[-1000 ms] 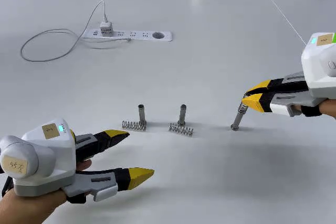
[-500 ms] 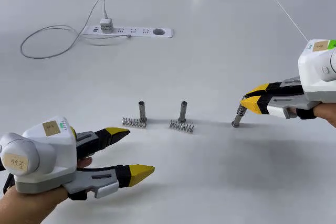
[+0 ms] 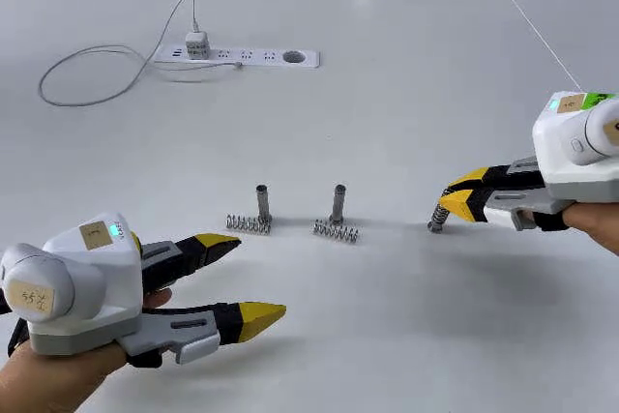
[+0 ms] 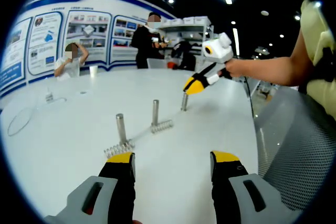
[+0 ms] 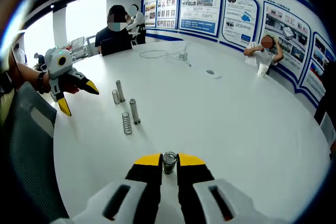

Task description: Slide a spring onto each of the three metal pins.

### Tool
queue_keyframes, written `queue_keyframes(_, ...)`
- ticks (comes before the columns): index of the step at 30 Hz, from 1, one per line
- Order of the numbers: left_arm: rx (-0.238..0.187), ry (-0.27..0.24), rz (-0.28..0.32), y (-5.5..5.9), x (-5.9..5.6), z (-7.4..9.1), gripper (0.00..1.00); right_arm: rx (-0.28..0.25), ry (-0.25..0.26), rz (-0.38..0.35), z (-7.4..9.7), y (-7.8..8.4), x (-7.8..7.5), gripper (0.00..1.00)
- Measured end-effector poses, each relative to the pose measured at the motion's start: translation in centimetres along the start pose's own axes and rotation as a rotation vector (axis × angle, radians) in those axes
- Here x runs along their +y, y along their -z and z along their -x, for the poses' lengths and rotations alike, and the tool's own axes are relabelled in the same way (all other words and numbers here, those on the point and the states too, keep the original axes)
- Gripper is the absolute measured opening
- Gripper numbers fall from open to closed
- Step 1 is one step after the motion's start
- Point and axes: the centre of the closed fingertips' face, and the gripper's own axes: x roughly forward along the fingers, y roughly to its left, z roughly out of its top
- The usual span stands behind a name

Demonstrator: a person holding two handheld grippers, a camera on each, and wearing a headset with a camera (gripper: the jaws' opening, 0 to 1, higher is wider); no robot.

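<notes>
Now lower than a second ago: right gripper (image 3: 448, 202) pinches the spring (image 3: 440, 216), pushed down the tilted right pin (image 3: 433, 228) toward its base. Meanwhile left gripper (image 3: 259, 276) hangs spread, idle. Two loose springs (image 3: 248, 224) lie beside the other pins (image 3: 262, 202). Judged: first of three nearly seated.

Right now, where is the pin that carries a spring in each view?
Head view: pin right of centre, at the right gripper's tips, spring on it.
Left gripper view: pin just right of centre, farthest of three.
Right gripper view: pin bottom centre, between the jaws.
Shared landmark: the middle pin, a loose spring lying by its base.
</notes>
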Motion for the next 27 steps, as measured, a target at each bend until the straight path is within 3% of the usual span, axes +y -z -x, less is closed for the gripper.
queue_keyframes(13, -0.002, -0.001, 0.001, 0.0, 0.0, 0.0, 0.59, 0.033, -0.002, -0.008, -0.5, 1.1, 0.2, 0.13)
queue_keyframes(27, -0.006, 0.002, -0.005, -0.3, 0.0, 0.1, 0.59, 0.044, 0.006, -0.024, 0.0, 1.9, 0.0, 0.15)
